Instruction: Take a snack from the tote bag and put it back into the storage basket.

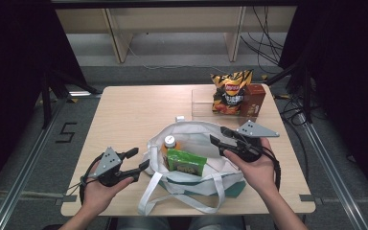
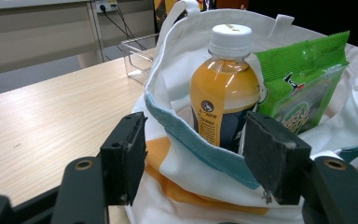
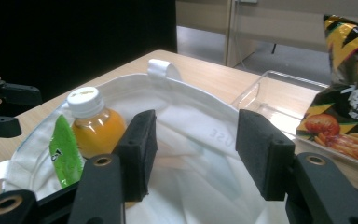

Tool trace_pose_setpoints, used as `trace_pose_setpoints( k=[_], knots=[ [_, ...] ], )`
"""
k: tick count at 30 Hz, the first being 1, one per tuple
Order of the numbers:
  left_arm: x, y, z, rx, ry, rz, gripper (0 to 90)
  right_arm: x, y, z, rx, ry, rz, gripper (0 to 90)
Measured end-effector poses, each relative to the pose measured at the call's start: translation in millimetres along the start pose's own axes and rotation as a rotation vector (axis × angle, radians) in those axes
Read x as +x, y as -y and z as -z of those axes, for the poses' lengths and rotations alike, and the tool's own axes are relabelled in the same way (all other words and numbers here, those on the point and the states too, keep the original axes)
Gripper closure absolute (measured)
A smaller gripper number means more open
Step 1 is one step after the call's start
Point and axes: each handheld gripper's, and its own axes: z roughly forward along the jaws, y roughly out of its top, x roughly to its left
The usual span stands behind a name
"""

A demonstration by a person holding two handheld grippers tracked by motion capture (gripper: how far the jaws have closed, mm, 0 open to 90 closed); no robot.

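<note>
A white tote bag (image 1: 199,130) lies open in the middle of the wooden table (image 1: 124,115). Inside it stand an orange juice bottle (image 1: 170,142) with a white cap and a green snack packet (image 1: 186,162). My left gripper (image 1: 136,160) is at the bag's left edge, open. In the left gripper view the bag's blue-lined rim (image 2: 205,147) runs between the left gripper's (image 2: 196,158) pads, with the bottle (image 2: 223,93) and packet (image 2: 307,79) just behind. My right gripper (image 1: 219,135) is over the bag's right side. It (image 3: 193,149) is open, with nothing between its pads and the bottle (image 3: 95,123) to their left.
A clear plastic tray (image 1: 203,103) at the back right of the table holds a black-and-yellow chips bag (image 1: 230,91) and a brown box (image 1: 254,99). The bag's white handles (image 1: 148,194) trail toward the front edge. Bare tabletop lies left of the bag.
</note>
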Motion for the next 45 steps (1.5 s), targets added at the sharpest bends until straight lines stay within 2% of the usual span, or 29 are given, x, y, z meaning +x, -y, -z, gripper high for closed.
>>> trace_pose_setpoints(
  k=[1, 3, 6, 8, 9, 11, 12, 13, 14, 18, 20, 22, 29, 31, 33, 34, 37, 40, 43, 44, 45],
  knots=[
    [0.5, -0.1, 0.5, 0.000, -0.002, -0.001, 38.8, -0.3, -0.4, -0.7, -0.002, -0.005, 0.018, 48.4],
    [1.1, 0.1, 0.2, -0.011, 0.003, 0.004, 38.7, 3.6, -0.3, -1.0, 0.005, -0.009, 0.004, 48.4],
    [0.6, -0.6, 1.4, -0.003, -0.005, -0.001, 38.8, 5.3, -0.8, -0.8, 0.010, -0.018, 0.018, 48.3],
    [0.1, -0.9, 1.7, -0.003, -0.004, -0.006, 38.7, 7.5, -0.6, -0.7, 0.012, -0.040, 0.002, 48.2],
    [-0.3, -0.8, 1.7, -0.003, -0.005, -0.001, 38.8, 6.2, -1.1, -0.4, 0.002, -0.026, 0.028, 48.1],
    [0.2, -1.0, 1.6, -0.002, -0.005, -0.003, 38.7, 7.5, -1.2, 0.2, 0.012, -0.028, 0.040, 48.1],
    [0.4, -1.0, 1.3, -0.002, -0.006, -0.003, 38.7, 10.8, -0.5, 0.2, 0.025, -0.046, 0.011, 48.0],
    [0.4, -0.9, 1.0, -0.002, -0.005, -0.003, 38.7, 10.7, -0.3, -0.2, 0.029, -0.055, 0.026, 48.0],
    [0.4, -0.7, 0.9, -0.001, -0.005, -0.004, 38.7, 12.6, 0.8, -0.8, 0.035, -0.057, 0.017, 48.0],
    [-0.2, -0.5, 1.3, 0.000, -0.004, -0.004, 38.7, 15.9, 5.1, -5.7, 0.061, -0.086, 0.042, 48.1],
    [0.0, -0.7, 1.7, -0.001, -0.006, -0.002, 38.7, 19.9, 7.9, -8.4, 0.079, -0.091, 0.036, 48.2],
    [0.0, -0.5, 1.8, -0.001, -0.006, 0.000, 38.7, 22.7, 9.4, -9.6, 0.096, -0.117, 0.029, 48.3],
    [-0.1, 0.2, 0.2, -0.009, 0.005, -0.007, 38.7, 29.0, 11.2, -11.0, 0.098, -0.145, 0.016, 48.4],
    [-0.2, 0.1, 0.2, -0.009, 0.005, -0.007, 38.7, 27.8, 11.6, -11.9, 0.092, -0.149, 0.042, 48.3],
    [-0.2, 0.2, 0.1, -0.009, 0.005, -0.007, 38.7, 28.6, 12.1, -12.0, 0.106, -0.163, 0.041, 48.3],
    [-0.2, 0.2, 0.1, -0.008, 0.005, -0.008, 38.7, 29.9, 13.2, -11.7, 0.101, -0.142, 0.033, 48.4],
    [-0.3, 0.3, 0.1, -0.008, 0.005, -0.007, 38.7, 32.6, 15.5, -12.9, 0.108, -0.165, 0.018, 48.3],
    [-0.3, 0.4, 0.2, -0.007, 0.005, -0.008, 38.7, 31.7, 15.2, -12.9, 0.100, -0.153, 0.061, 48.4],
    [-0.8, 0.2, 0.8, 0.003, -0.002, -0.008, 38.7, 33.5, 16.8, -12.6, 0.123, -0.167, 0.034, 48.4],
    [-0.9, 0.2, 0.7, 0.002, -0.001, -0.009, 38.7, 32.8, 18.2, -15.3, 0.109, -0.184, 0.050, 48.4],
    [-1.0, 0.2, 0.6, 0.003, 0.000, -0.008, 38.7, 33.8, 19.1, -13.7, 0.133, -0.165, 0.032, 48.5]
  ],
)
